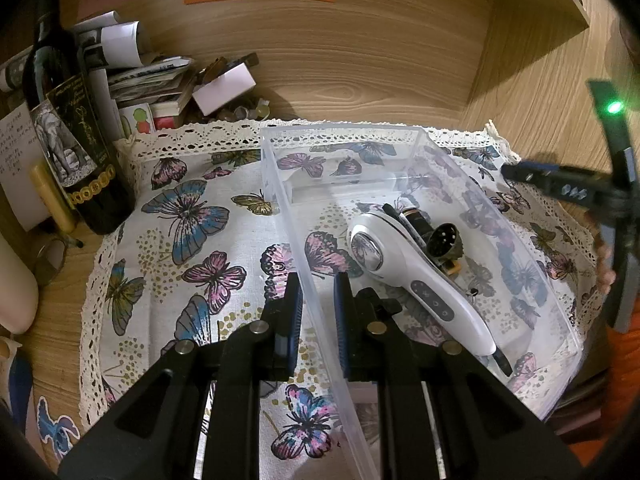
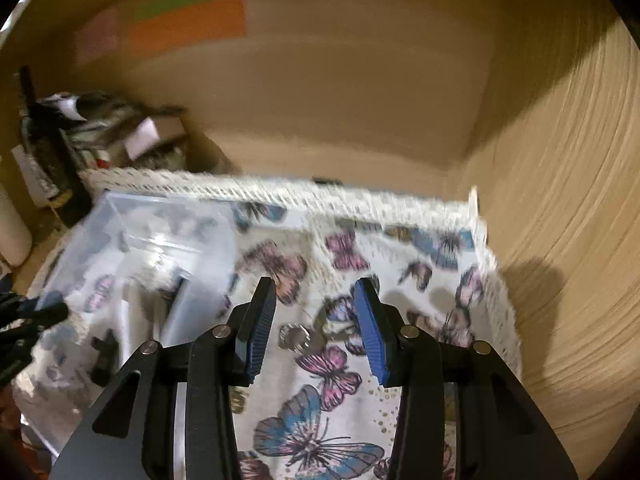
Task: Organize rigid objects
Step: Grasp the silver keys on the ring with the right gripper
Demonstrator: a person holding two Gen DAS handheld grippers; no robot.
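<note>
A clear plastic bin (image 1: 404, 132) stands on a butterfly-print cloth (image 1: 192, 216). Inside lie a white handheld device (image 1: 412, 276) and a dark cylindrical part (image 1: 442, 242) beside it. My left gripper (image 1: 318, 304) straddles the bin's left wall, one finger on each side; its jaws stand slightly apart around the wall. My right gripper (image 2: 316, 320) is open and empty above the cloth (image 2: 320, 360), right of the bin (image 2: 160, 240). It also shows at the right of the left wrist view (image 1: 560, 184). The right wrist view is motion-blurred.
A dark wine bottle (image 1: 72, 140), rolled papers (image 1: 116, 44) and small boxes (image 1: 224, 88) crowd the back left corner. Wooden walls (image 1: 360, 60) close the back and right. Round metal caps (image 2: 296, 336) lie on the cloth below my right gripper.
</note>
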